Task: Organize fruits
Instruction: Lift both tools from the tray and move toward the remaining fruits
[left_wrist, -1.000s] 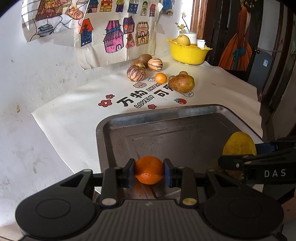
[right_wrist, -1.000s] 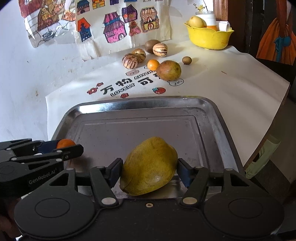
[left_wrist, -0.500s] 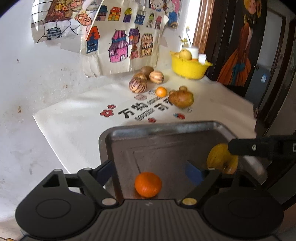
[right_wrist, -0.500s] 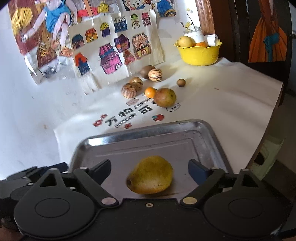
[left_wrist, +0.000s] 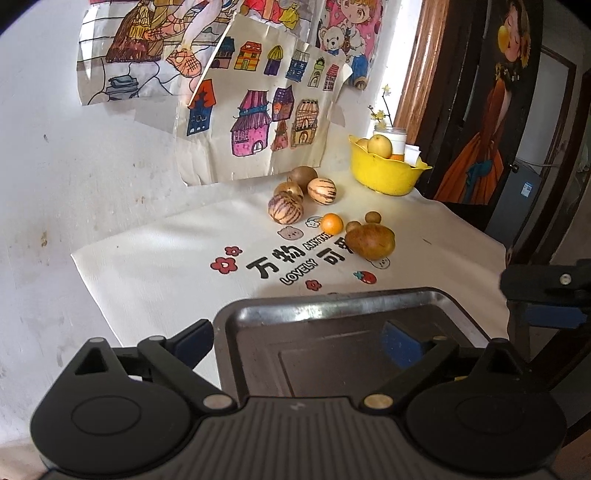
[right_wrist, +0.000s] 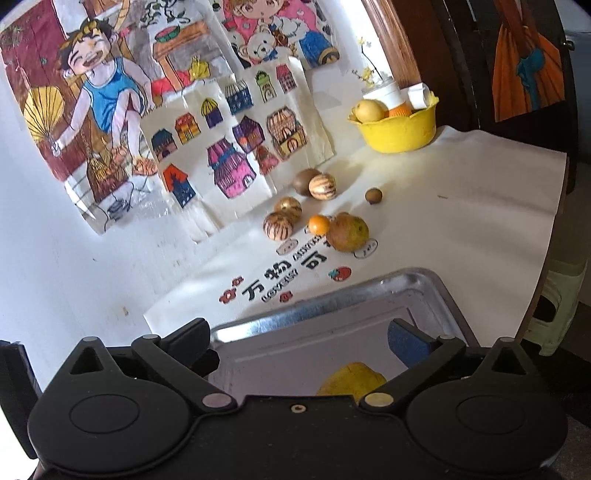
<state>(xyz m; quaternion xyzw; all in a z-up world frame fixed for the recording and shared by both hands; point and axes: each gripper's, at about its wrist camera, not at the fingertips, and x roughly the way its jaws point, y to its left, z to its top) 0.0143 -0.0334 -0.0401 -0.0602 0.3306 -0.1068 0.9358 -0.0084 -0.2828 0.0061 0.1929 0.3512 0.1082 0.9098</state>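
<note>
Left gripper (left_wrist: 297, 345): jaws spread wide, just been opening, nothing between them; poised above near end of tray (left_wrist: 258, 314). No orange visible below in this view, near floor of tray being hidden by gripper body.

Right gripper (right_wrist: 299, 341): jaws likewise wide apart, just been opening, empty. Yellow mango (right_wrist: 351, 378) lying loose on tray (right_wrist: 436, 288) beneath, partly hidden by gripper body, clear of both pads. Judged released and set down.

Tray placed at near edge of cloth (left_wrist: 166, 266), close to both hands: presumably the collecting place, kept short of reach.

Remaining fruit well beyond tray, clustered on cloth near the print: small orange (left_wrist: 331, 223) just beside brown mango (left_wrist: 370, 240), two small brown fruits (left_wrist: 373, 217) behind it, striped melons (left_wrist: 285, 209) and a plain brown fruit (left_wrist: 302, 176) nearer the wall drawings (left_wrist: 266, 122). Yellow bowl (left_wrist: 384, 173) at far corner, holding a pear and containers; whether part of the sort, cannot tell.

Both grippers angled down and forward toward the cluster. Judged stage: early; one fruit confirmed on tray, most still on cloth. Next reach probably to the cluster. Risk: round fruit rolling when nudged, neighbours touching or nearly so.
</note>
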